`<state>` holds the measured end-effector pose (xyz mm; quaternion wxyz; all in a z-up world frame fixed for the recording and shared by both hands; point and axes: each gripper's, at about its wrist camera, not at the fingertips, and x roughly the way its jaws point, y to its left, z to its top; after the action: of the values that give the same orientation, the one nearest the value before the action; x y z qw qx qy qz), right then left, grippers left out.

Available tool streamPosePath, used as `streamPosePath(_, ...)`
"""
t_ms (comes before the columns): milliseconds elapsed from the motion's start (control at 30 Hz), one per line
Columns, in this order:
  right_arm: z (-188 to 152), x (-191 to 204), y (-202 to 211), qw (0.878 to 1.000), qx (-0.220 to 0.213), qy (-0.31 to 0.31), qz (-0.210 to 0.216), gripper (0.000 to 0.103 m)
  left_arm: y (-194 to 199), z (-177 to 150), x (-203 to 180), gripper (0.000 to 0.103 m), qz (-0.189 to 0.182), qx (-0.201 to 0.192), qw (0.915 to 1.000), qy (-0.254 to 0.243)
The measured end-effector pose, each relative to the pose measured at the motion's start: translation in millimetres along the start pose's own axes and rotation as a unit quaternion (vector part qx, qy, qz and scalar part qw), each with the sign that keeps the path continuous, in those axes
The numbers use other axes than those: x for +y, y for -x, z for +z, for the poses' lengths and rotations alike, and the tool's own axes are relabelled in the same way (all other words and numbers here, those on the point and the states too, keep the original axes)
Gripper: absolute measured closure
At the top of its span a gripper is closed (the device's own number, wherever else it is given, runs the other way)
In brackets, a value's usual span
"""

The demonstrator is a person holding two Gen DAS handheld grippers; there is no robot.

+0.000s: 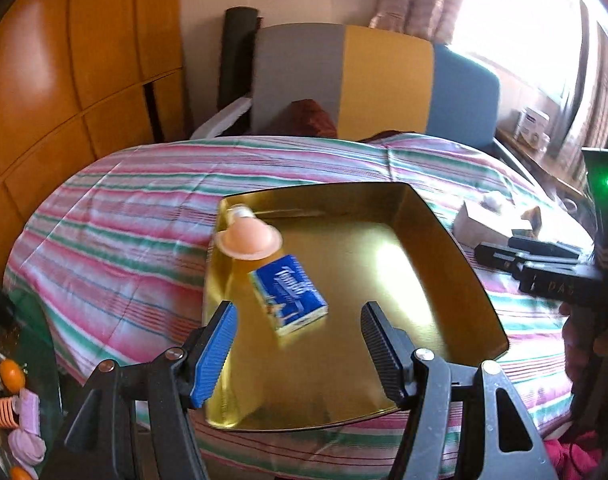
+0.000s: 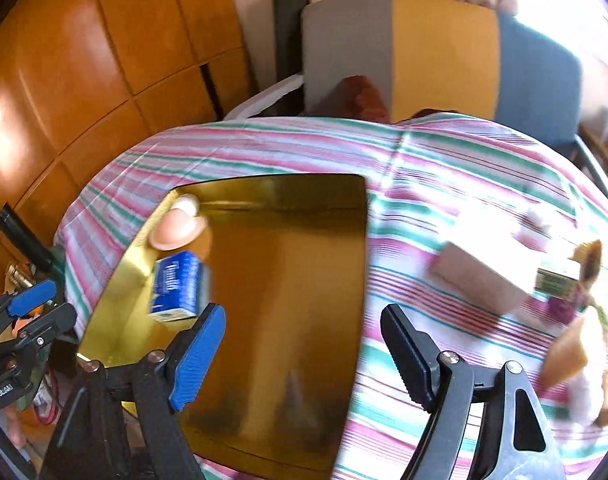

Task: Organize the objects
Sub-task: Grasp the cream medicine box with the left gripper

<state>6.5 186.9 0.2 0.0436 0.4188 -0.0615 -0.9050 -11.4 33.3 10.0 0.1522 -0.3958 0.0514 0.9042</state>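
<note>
A gold tray lies on the striped bedspread; it also shows in the right wrist view. In it lie a blue tissue pack and a peach round piece with a white cap at the tray's far left corner. My left gripper is open and empty, just above the tray's near side, short of the blue pack. My right gripper is open and empty over the tray's near right part; it shows at the right in the left wrist view.
A white box lies on the bed right of the tray, with a green-labelled item and a plush toy beyond it. A headboard stands behind. Hair rollers lie on a side table at left.
</note>
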Motion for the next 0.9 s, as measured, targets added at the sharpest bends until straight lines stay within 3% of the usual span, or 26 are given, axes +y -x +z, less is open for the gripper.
streamPosePath(267,-5,-77,37,0.997,-0.029,-0.048,-0.052,0.017,-8,10,-46,0.038,-0.011,0.005,0.9984,-0.056)
streamPosePath(600,-13,-184,76,0.982,-0.056,-0.118,-0.139,0.013,-15,20,-108,0.038,-0.031,0.004,0.9914,-0.127)
streamPosePath(900,-35,-253,89,0.965,-0.071,-0.197,-0.16,0.012,-27,27,-156,0.038,-0.046,0.015,0.9841,-0.171)
